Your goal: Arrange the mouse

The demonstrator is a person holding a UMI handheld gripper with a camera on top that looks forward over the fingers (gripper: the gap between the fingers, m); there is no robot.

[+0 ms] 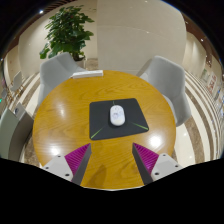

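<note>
A white mouse [117,115] lies on a dark grey mouse mat [119,120] in the middle of a round wooden table [70,110]. My gripper [112,160] is above the table's near part, short of the mat. Its two fingers with magenta pads [78,157] stand wide apart and hold nothing. The mouse is beyond the fingers, roughly centred between them.
Two grey chairs stand at the table's far side, one at the left [58,72] and one at the right [162,76]. A green potted plant [68,32] stands behind them. A small dark object [92,71] lies at the table's far edge.
</note>
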